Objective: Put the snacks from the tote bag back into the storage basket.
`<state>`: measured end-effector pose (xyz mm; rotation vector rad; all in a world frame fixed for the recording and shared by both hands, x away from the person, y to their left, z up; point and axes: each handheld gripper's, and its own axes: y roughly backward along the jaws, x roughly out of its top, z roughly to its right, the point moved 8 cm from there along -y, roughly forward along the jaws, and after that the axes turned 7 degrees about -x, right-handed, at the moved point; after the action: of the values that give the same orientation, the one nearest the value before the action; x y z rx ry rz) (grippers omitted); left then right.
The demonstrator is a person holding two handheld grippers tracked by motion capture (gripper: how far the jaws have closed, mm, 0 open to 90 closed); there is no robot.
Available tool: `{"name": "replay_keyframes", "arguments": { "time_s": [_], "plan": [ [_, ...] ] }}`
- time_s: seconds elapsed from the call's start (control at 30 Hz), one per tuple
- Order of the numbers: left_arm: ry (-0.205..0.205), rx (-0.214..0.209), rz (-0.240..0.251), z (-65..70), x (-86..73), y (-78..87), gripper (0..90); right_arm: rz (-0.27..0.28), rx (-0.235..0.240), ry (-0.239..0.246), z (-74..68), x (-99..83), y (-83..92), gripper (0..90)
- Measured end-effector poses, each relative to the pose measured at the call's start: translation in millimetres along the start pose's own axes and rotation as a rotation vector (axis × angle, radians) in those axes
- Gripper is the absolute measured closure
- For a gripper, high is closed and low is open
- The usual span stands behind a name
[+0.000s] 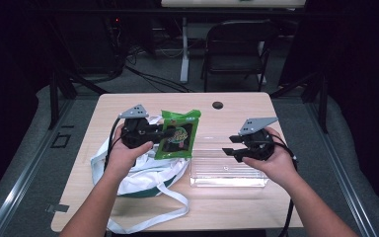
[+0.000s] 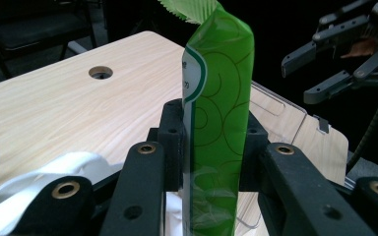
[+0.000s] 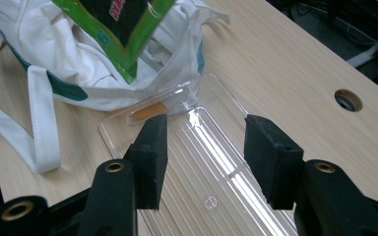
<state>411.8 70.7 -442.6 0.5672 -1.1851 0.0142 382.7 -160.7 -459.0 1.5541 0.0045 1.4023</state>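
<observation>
High view: your left gripper [image 1: 170,133] clamps green plastic snack packet [image 1: 178,134] above white cloth bag [image 1: 143,170].
Left gripper view: pads pinch packet [image 2: 216,132] upright.
Right gripper view: your right gripper [image 3: 204,147] parted, empty, over clear plastic tray [image 3: 211,172].

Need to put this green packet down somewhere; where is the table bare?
Bare wood lies along the far edge around the round cable hole, and inside the clear plastic tray. The white cloth bag crowds the near left.
</observation>
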Motion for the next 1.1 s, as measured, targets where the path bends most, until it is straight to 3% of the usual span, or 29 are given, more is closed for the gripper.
{"name": "replay_keyframes", "arguments": {
  "time_s": [0.27, 0.57, 0.73, 1.1],
  "plan": [
    [-0.02, -0.022, -0.01, 5.2, 5.6, -9.7, 71.5, -0.025, 0.013, 0.131, 0.6, 24.7, 5.6, 50.3],
    [-0.031, -0.019, -0.037, 6.6, 5.7, -19.1, 71.5, -0.052, -0.001, 0.194, 5.7, 37.6, 0.0, 49.1],
    [-0.043, -0.026, -0.038, 8.7, 5.9, -23.2, 71.5, -0.08, 0.0, 0.254, 4.8, 40.9, -1.9, 48.5],
    [-0.061, -0.043, -0.056, 15.2, 7.1, -29.7, 71.6, -0.089, 0.003, 0.352, 10.3, 58.0, 2.6, 45.7]
  ]
}}
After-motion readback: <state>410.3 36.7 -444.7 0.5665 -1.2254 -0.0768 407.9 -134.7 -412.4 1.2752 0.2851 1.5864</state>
